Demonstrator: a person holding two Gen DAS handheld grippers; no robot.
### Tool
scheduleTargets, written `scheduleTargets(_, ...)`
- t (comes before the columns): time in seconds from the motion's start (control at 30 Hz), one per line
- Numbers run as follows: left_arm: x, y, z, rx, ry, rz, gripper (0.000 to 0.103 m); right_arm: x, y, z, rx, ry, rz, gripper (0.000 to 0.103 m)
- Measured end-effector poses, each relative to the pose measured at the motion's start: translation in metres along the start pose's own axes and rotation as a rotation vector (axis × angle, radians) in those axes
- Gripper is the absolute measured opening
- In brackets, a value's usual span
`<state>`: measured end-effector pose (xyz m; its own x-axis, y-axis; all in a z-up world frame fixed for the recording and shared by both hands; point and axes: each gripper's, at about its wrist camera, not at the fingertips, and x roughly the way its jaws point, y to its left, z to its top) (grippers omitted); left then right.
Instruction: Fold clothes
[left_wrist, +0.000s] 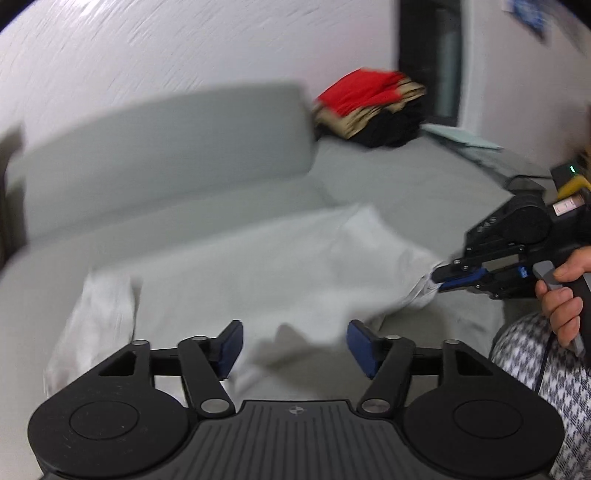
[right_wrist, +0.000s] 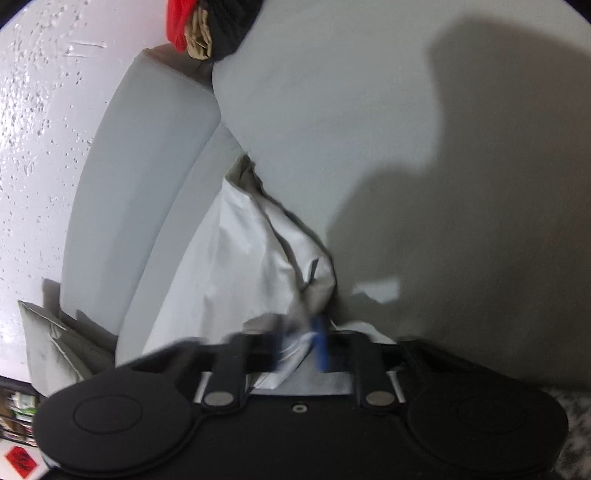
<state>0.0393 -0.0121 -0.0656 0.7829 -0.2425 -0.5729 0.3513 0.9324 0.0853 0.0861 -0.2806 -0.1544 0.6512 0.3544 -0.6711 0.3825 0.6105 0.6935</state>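
Right gripper (left_wrist: 437, 277): clamped on the garment (left_wrist: 258, 280) corner at 3 o'clock. Left gripper (left_wrist: 295, 347): jaws apart, empty, over the near hem at 6 o'clock. Garment: rumpled on the sofa (left_wrist: 388, 177). Risk: shallow pinch, so a pull might slip the corner free.

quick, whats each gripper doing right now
left gripper: open, holding nothing, over the white garment
right gripper: shut on the garment's edge
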Motion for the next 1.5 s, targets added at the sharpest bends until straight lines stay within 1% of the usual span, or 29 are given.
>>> scheduleTargets(0.07,0.009,-0.017,0.013,0.090,-0.035,-0.021,0.066,-0.008,0.007,0.002,-0.060,-0.025,0.038,0.006)
scheduleTargets(0.17,0.030,-0.053,0.025,0.273,-0.055,-0.032,0.068,-0.014,0.015,0.009,-0.086,-0.015,0.083,0.006)
scheduleTargets(0.2,0.037,-0.064,0.028,0.325,-0.058,-0.032,0.068,-0.016,0.017,0.011,-0.093,-0.011,0.097,0.006)
scheduleTargets(0.23,0.043,-0.072,0.030,0.351,-0.057,-0.033,0.068,-0.017,0.020,0.014,-0.100,-0.007,0.111,0.006)
scheduleTargets(0.33,0.056,-0.080,0.034,0.337,-0.037,-0.083,0.068,-0.031,0.023,0.015,-0.129,-0.013,0.131,0.005)
scheduleTargets(0.4,0.065,-0.085,0.035,0.341,-0.024,-0.089,0.068,-0.035,0.024,0.017,-0.144,0.000,0.140,0.005)
scheduleTargets(0.43,0.070,-0.088,0.036,0.346,-0.016,-0.089,0.068,-0.034,0.025,0.018,-0.149,0.020,0.138,0.005)
scheduleTargets(0.5,0.078,-0.094,0.037,0.361,-0.001,-0.101,0.068,-0.028,0.029,0.023,-0.170,0.023,0.121,0.005)
scheduleTargets(0.57,0.088,-0.102,0.038,0.395,0.013,-0.105,0.068,-0.017,0.031,0.029,-0.157,0.049,0.165,0.005)
scheduleTargets(0.6,0.093,-0.107,0.038,0.425,0.018,-0.094,0.068,-0.012,0.031,0.031,-0.147,0.065,0.191,0.005)
scheduleTargets(0.63,0.098,-0.113,0.039,0.454,0.022,-0.084,0.066,-0.010,0.034,0.032,-0.154,0.080,0.212,0.005)
scheduleTargets(0.7,0.111,-0.119,0.041,0.486,0.038,-0.061,0.035,-0.008,0.041,0.032,-0.180,0.109,0.249,0.005)
scheduleTargets(0.73,0.117,-0.117,0.044,0.467,0.060,-0.050,0.004,-0.008,0.044,0.033,-0.189,0.123,0.269,0.005)
scheduleTargets(0.77,0.122,-0.110,0.048,0.415,0.080,-0.044,0.004,-0.010,0.044,0.034,-0.190,0.125,0.280,0.006)
scheduleTargets(0.8,0.123,-0.099,0.053,0.347,0.084,-0.047,0.004,-0.012,0.043,0.035,-0.187,0.121,0.287,0.010)
scheduleTargets(0.83,0.122,-0.088,0.058,0.283,0.080,-0.052,0.004,-0.014,0.039,0.037,-0.176,0.108,0.282,0.019)
scheduleTargets(0.87,0.120,-0.077,0.062,0.226,0.071,-0.050,0.003,-0.016,0.031,0.038,-0.154,0.094,0.266,0.043)
scheduleTargets(0.9,0.117,-0.066,0.066,0.180,0.058,-0.044,0.003,-0.018,0.021,0.039,-0.128,0.082,0.247,0.052)
scheduleTargets(0.93,0.114,-0.057,0.071,0.135,0.047,-0.044,0.003,-0.016,0.013,0.038,-0.106,0.085,0.218,0.054)
scheduleTargets(1.0,0.111,-0.040,0.080,0.047,0.035,-0.051,0.003,-0.008,-0.002,0.033,-0.063,0.105,0.150,0.050)
scheduleTargets(1.03,0.109,-0.032,0.084,0.010,0.031,-0.056,0.003,-0.004,-0.010,0.030,-0.041,0.115,0.116,0.044)
scheduleTargets(1.07,0.108,-0.026,0.088,-0.026,0.027,-0.060,0.003,0.000,-0.013,0.028,-0.022,0.118,0.104,0.039)
scheduleTargets(1.17,0.105,-0.016,0.096,-0.109,0.022,-0.081,0.003,0.013,-0.014,0.024,0.026,0.110,0.092,0.038)
scheduleTargets(1.23,0.103,-0.012,0.100,-0.132,0.021,-0.085,0.003,0.024,-0.009,0.022,0.031,0.116,0.074,0.038)
scheduleTargets(1.37,0.101,-0.010,0.103,-0.136,0.023,-0.085,0.003,0.038,0.006,0.008,-0.043,0.108,0.057,0.037)
scheduleTargets(1.4,0.102,-0.010,0.104,-0.135,0.025,-0.085,0.003,0.038,0.010,0.006,-0.070,0.098,0.057,0.033)
scheduleTargets(1.43,0.102,-0.010,0.105,-0.133,0.026,-0.085,0.003,0.035,0.012,0.004,-0.086,0.093,0.073,0.012)
scheduleTargets(1.47,0.102,-0.009,0.105,-0.132,0.027,-0.087,0.003,0.033,0.012,0.003,-0.094,0.095,0.094,0.002)
scheduleTargets(1.5,0.101,-0.009,0.106,-0.130,0.029,-0.089,0.003,0.026,0.011,0.005,-0.097,0.073,0.093,0.002)
